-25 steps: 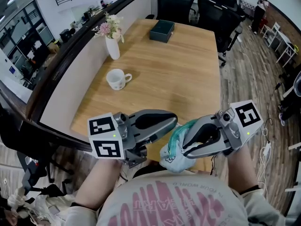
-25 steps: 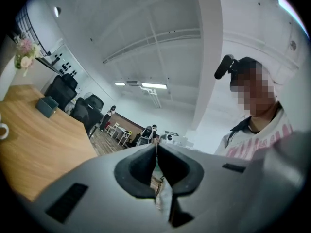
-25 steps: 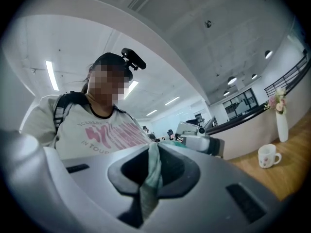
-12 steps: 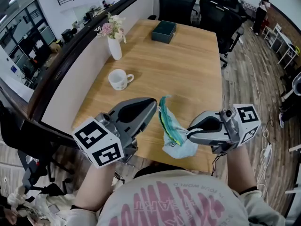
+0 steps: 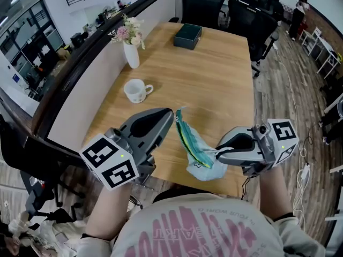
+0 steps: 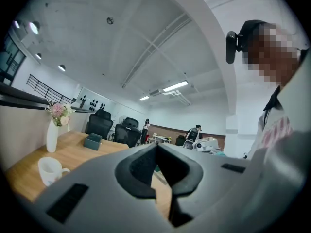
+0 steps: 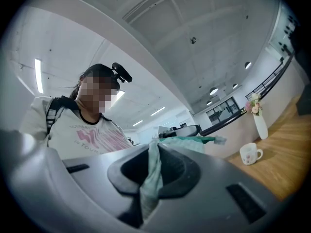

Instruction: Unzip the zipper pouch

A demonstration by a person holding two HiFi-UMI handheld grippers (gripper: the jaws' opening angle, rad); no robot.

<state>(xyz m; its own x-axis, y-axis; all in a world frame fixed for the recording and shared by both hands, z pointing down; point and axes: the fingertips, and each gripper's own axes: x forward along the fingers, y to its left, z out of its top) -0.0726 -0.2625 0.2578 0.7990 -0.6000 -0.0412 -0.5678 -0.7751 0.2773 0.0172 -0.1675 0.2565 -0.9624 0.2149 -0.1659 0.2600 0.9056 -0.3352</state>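
1. While both grippers hang over its near edge, the wooden table (image 5: 214, 79) carries a white mug (image 5: 135, 91), a white vase of flowers (image 5: 131, 55) by its left side and a dark box (image 5: 187, 35) at the far end
2. Black office chairs (image 5: 201, 4) stand past that far end. Plank flooring (image 5: 278, 90) runs down the right side, where a person (image 5: 296, 7) stands far off
3. The zipper pouch (image 5: 198, 151), pale teal, is held in the air above the table's near edge, between the two grippers
4. Its long axis slants, with the lower end by the right gripper (image 5: 217, 152) and the upper end reaching up and away toward the tip of the left gripper (image 5: 171, 118). The zipper (image 5: 186, 141), a green and yellow strip, runs along the edge facing the left gripper
5. The right gripper's jaws are clamped on a fold of the pouch's fabric
6. The left gripper's jaws have just been closing and now meet at the pouch's upper end. Whether they nip the pull cannot be made out
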